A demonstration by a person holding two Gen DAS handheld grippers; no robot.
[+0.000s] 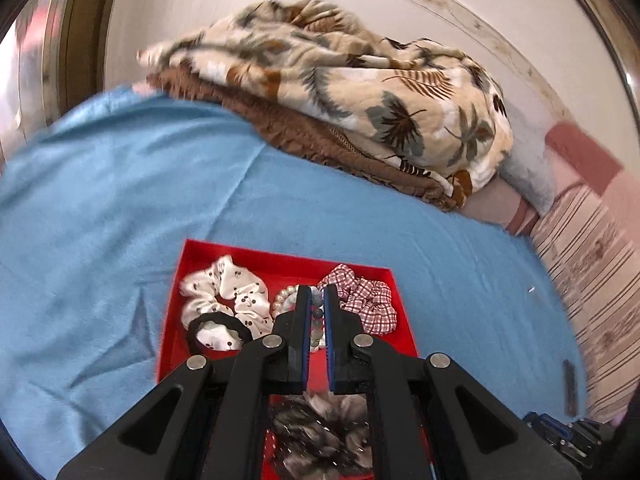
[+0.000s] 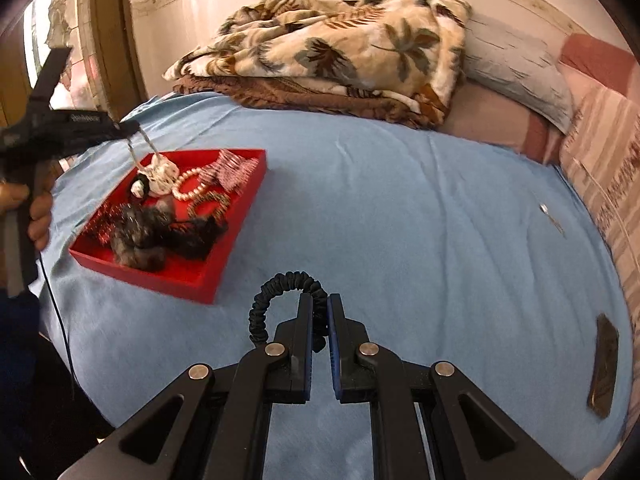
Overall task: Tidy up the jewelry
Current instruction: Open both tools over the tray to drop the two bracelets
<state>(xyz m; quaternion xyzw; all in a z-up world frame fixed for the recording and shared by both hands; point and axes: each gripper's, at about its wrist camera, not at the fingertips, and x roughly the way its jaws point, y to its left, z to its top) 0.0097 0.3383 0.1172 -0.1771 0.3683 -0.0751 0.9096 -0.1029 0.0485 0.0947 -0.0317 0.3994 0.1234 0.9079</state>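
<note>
A red tray (image 1: 176, 280) lies on the blue bedsheet and holds scrunchies and bead bracelets; it also shows in the right wrist view (image 2: 208, 280). My left gripper (image 1: 319, 292) is over the tray, shut on a grey bead bracelet (image 1: 317, 322) that hangs between its fingers. In the right wrist view the left gripper (image 2: 134, 132) holds the bracelet (image 2: 140, 148) dangling above the tray's far corner. My right gripper (image 2: 320, 304) is shut on a black coiled hair tie (image 2: 280, 286), above the sheet to the right of the tray.
A folded palm-print blanket (image 2: 340, 48) and pillows (image 2: 520, 68) lie at the far end of the bed. A dark phone-like object (image 2: 604, 364) lies on the sheet at right, and a small hair clip (image 2: 550, 216) further back.
</note>
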